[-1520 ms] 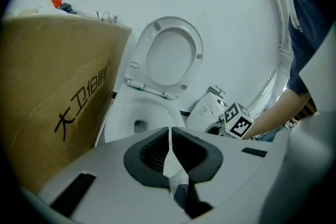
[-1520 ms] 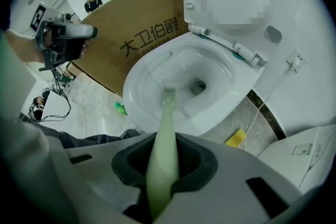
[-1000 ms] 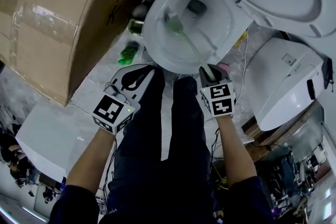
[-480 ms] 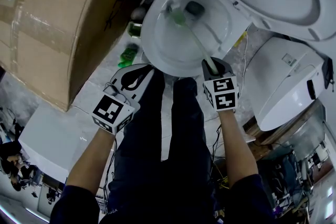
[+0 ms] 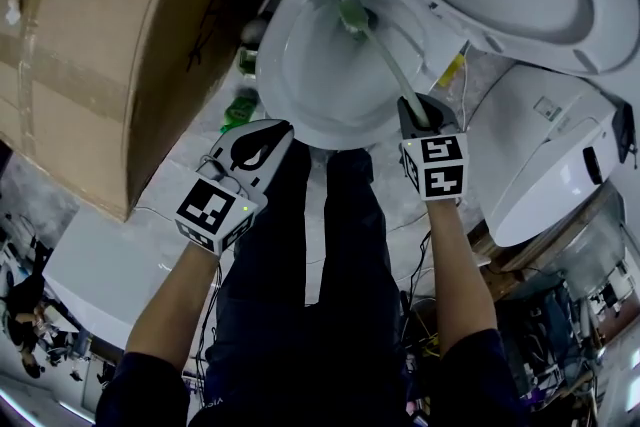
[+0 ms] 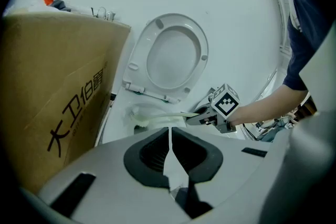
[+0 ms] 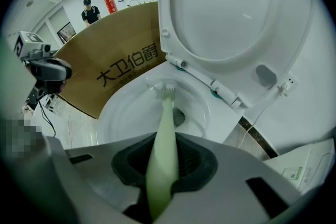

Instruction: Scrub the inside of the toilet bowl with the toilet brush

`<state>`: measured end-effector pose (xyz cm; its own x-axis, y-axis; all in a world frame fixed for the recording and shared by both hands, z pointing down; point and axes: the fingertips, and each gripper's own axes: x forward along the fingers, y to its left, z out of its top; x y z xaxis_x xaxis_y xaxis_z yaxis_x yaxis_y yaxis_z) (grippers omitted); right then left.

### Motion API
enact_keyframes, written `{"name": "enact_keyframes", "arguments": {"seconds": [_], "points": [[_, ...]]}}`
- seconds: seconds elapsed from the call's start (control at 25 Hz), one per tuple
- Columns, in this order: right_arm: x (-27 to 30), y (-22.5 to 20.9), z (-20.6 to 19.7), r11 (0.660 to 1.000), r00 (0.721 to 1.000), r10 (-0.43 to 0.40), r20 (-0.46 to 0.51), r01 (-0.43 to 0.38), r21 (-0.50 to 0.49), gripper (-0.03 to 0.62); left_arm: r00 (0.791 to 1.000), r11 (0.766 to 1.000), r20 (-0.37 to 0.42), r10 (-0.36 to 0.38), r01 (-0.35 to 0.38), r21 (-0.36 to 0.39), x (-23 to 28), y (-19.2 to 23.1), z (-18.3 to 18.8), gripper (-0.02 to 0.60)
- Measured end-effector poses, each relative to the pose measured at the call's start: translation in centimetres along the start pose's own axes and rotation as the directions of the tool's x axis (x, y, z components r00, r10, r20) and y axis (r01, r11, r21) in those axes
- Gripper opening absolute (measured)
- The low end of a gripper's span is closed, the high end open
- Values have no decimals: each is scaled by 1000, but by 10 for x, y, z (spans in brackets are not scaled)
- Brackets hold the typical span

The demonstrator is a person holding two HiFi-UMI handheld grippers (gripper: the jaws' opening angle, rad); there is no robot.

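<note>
Pale green plastic toilet brush (image 5: 383, 65) | bristle head at far inner wall of white ceramic toilet bowl (image 5: 300, 105) | right gripper (image 5: 416, 111) pinches its handle | left gripper (image 5: 262, 139) pressed together, empty, beside bowl's near rim

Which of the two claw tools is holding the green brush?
The right gripper: its jaws clamp the toilet brush, whose head is in the toilet bowl. The left gripper is shut on nothing.

The white toilet bowl (image 5: 300, 95) stands open, its inside smooth and glossy. The pale green toilet brush (image 5: 385, 63) slants down into it, with the bristle head at the far inner wall. The right claw (image 5: 415, 110) clamps the handle's end above the bowl's near rim.
</note>
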<state>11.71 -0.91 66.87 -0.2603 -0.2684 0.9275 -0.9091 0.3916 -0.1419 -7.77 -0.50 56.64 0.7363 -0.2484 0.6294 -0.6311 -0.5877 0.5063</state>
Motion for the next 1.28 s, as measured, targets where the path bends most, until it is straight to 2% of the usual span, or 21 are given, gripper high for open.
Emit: {"name": "enact_keyframes", "arguments": {"seconds": [0.36, 0.64, 1.04, 1.28], "points": [[-18, -30, -15, 999, 999, -38, -4, 38, 15, 64, 1000, 999, -4, -23, 23, 31, 15, -14, 15, 41], [-37, -52, -48, 997, 997, -75, -34, 76, 21, 64, 999, 999, -3, -41, 41, 29, 21, -29, 12, 41], [-50, -53, -87, 994, 994, -95, -58, 97, 44, 64, 998, 998, -16, -55, 56, 40, 19, -43, -7, 42], [-52, -38, -98, 997, 994, -78, -77, 79, 10, 64, 998, 997, -15, -58, 59, 44, 16, -50, -12, 41]]}}
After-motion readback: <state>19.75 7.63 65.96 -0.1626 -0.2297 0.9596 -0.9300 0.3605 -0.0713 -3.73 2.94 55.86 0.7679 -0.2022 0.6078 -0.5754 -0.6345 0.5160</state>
